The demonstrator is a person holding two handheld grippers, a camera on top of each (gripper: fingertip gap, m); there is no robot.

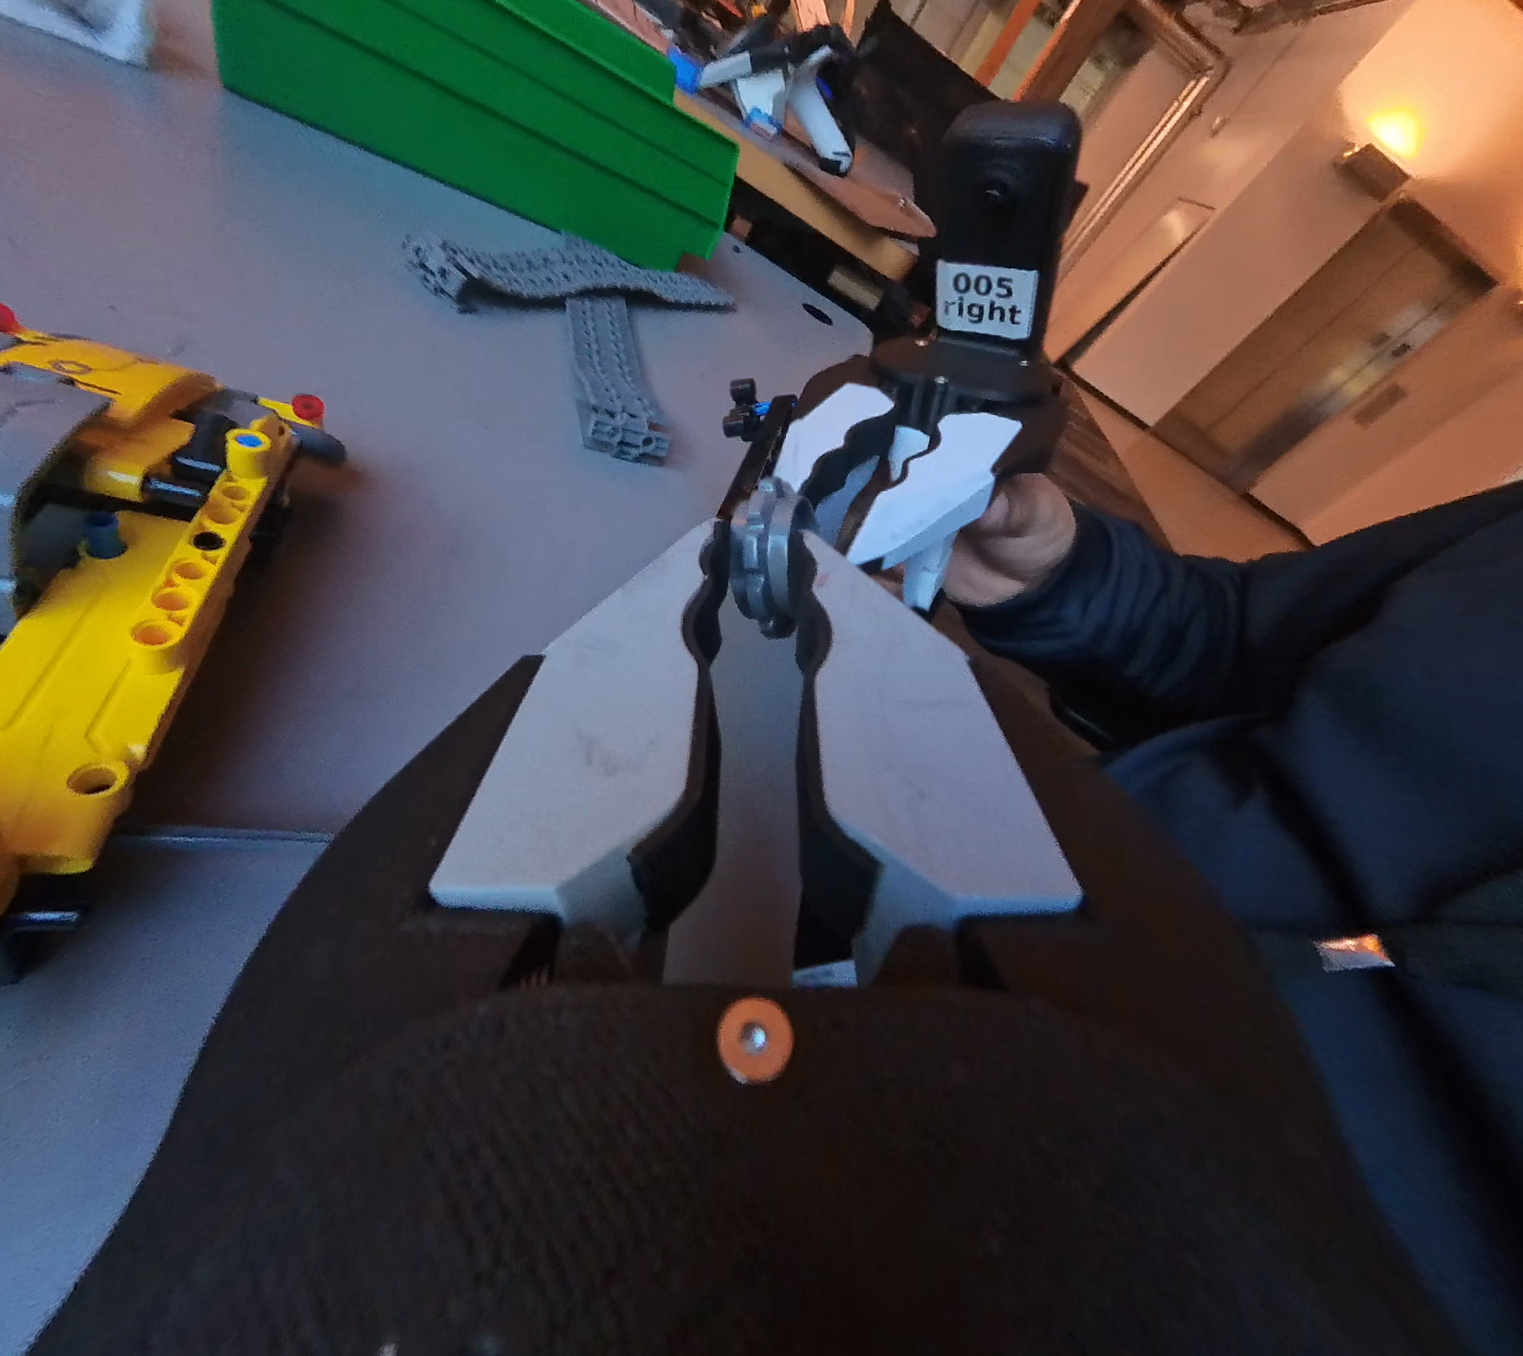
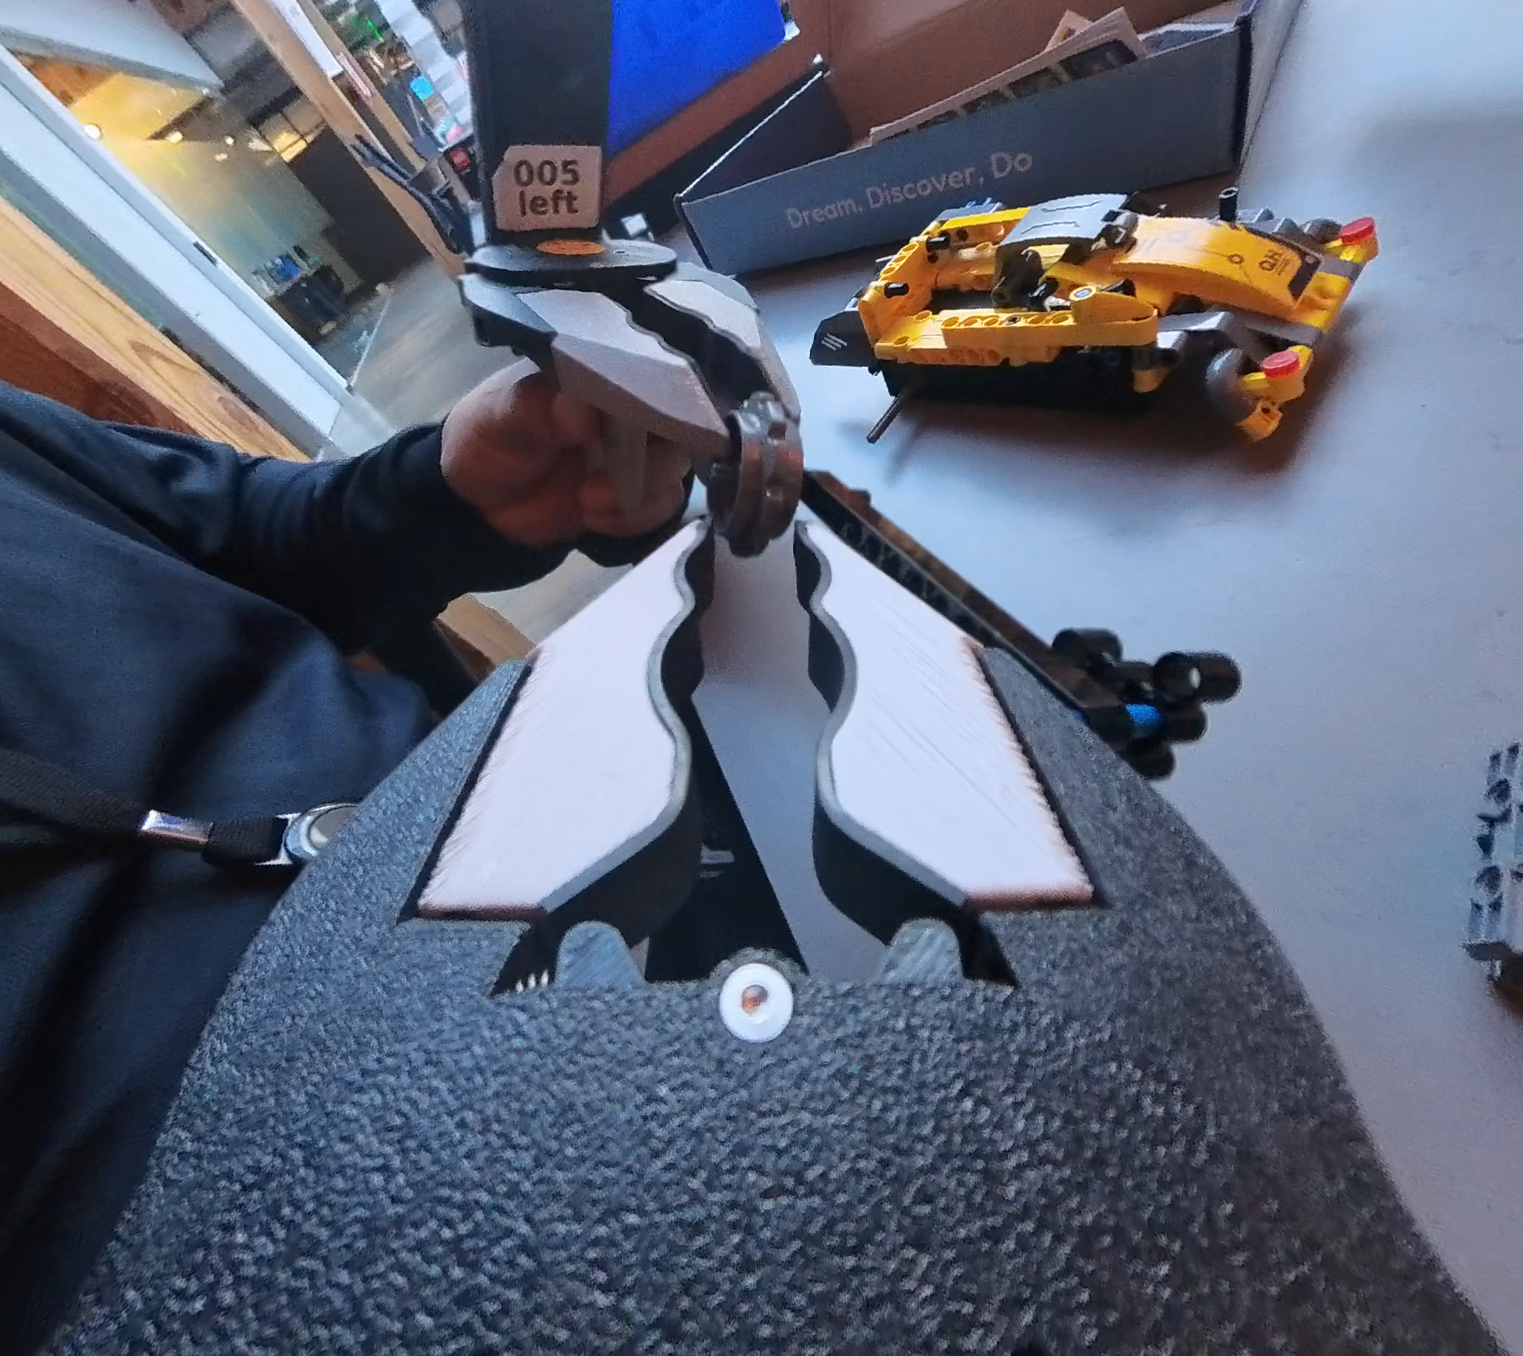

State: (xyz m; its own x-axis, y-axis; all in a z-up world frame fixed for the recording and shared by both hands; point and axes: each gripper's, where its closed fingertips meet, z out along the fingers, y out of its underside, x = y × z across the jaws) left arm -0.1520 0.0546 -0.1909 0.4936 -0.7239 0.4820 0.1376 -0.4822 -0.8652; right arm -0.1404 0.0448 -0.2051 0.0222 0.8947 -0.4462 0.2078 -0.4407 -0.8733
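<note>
At frame centre the left gripper (image 1: 762,574) clamps a grey wheel hub (image 1: 766,562), the right gripper (image 2: 752,541) fingers apart beside it

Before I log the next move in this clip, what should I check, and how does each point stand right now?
1. Left hand-held gripper shut on the grey wheel: ok.
2. Right hand-held gripper open, nothing between its fingers: ok.
3. Black beam joined to the wheel: cannot tell.
4. Yellow model lying on the table, apart from both grippers: ok.
5. Grey track pieces lying on the table, apart from both grippers: ok.
</note>
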